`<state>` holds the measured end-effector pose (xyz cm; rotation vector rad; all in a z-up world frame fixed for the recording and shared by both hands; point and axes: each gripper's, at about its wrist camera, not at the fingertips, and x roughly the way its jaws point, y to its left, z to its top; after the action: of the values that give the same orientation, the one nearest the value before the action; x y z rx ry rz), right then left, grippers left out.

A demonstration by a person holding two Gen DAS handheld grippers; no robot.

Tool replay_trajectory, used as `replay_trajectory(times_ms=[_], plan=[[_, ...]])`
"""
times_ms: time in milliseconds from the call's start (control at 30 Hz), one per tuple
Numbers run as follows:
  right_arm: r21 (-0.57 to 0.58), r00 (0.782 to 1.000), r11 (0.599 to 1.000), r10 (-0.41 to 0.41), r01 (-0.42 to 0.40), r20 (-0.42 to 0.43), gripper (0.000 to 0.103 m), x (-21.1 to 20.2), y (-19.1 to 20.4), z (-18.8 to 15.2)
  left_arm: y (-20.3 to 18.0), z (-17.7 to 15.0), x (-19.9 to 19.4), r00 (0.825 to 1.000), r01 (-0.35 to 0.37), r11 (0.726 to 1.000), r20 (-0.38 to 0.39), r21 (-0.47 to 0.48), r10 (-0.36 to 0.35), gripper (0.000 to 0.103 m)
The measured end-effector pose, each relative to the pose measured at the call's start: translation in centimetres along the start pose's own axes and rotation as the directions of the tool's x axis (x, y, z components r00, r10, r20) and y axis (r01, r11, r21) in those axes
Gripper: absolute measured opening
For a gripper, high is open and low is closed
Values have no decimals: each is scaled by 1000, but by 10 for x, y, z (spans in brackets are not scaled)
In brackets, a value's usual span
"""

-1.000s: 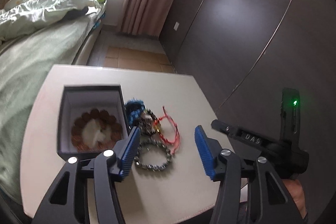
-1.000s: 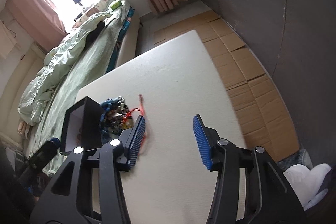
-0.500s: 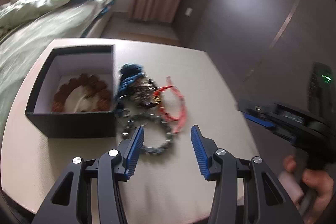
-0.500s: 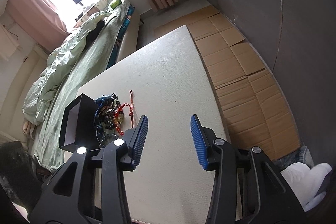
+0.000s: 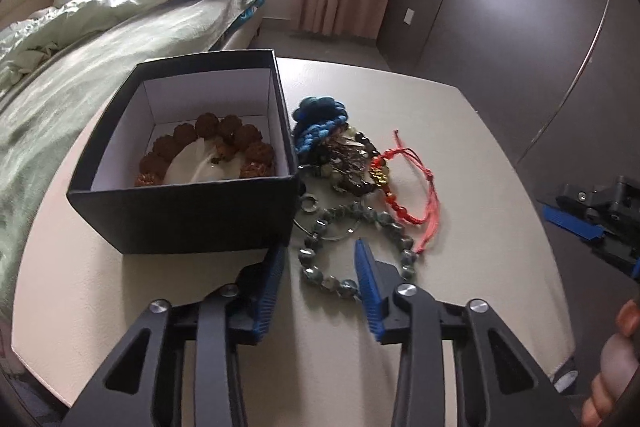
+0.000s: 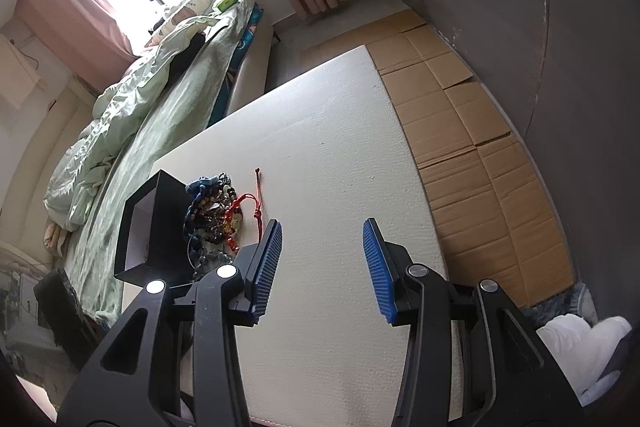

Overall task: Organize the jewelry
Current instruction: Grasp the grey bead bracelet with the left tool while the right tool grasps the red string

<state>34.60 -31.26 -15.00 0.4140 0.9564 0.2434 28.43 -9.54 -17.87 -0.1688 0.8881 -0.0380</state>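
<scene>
A: Left wrist view, largest first. Bed (image 5: 100, 39) with pale green bedding runs along the left; the cream tabletop (image 5: 460, 155) sits just beside it. Cardboard sheets (image 6: 480, 147) cover the floor on the tabletop's far side, seen from the right wrist.

B: Container?

A: Black box (image 5: 188, 203), open top, white lining, standing on the left part of the tabletop. Inside lies a brown bead bracelet (image 5: 248, 143) around something white that I cannot identify.

B: Loose jewelry?

A: One pile touching the box's right wall. Back to front: blue braided piece (image 5: 320, 119), a tangle of dark mixed beads (image 5: 348, 163), a red cord bracelet (image 5: 416, 195) on the right edge of the pile, then a grey-green bead bracelet (image 5: 356, 251) nearest the camera. A thin wire hoop crosses the grey-green one; the overlaps further in are too tangled to tell.

B: Grippers?

A: Left gripper (image 5: 320, 287) low over the tabletop, blue pads apart, straddling the near arc of the grey-green bead bracelet; whether either pad touches it I cannot tell. Nothing is clamped. Right gripper (image 6: 322, 271) also spread wide and empty, over bare tabletop just right of the pile. In the left view it shows at the right edge.
</scene>
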Motion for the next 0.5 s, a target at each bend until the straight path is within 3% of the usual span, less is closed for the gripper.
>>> replay_trajectory(times_ms=[200, 500], plan=[[-26, 1000, 1000, -12, 12, -15, 43, 6, 10, -2, -2, 3, 5, 997, -74, 996, -8, 55, 74, 7], [-96, 998, 995, -20, 15, -57, 43, 27, 32, -2, 22, 5, -2, 999, -37, 999, -33, -3, 36, 6]])
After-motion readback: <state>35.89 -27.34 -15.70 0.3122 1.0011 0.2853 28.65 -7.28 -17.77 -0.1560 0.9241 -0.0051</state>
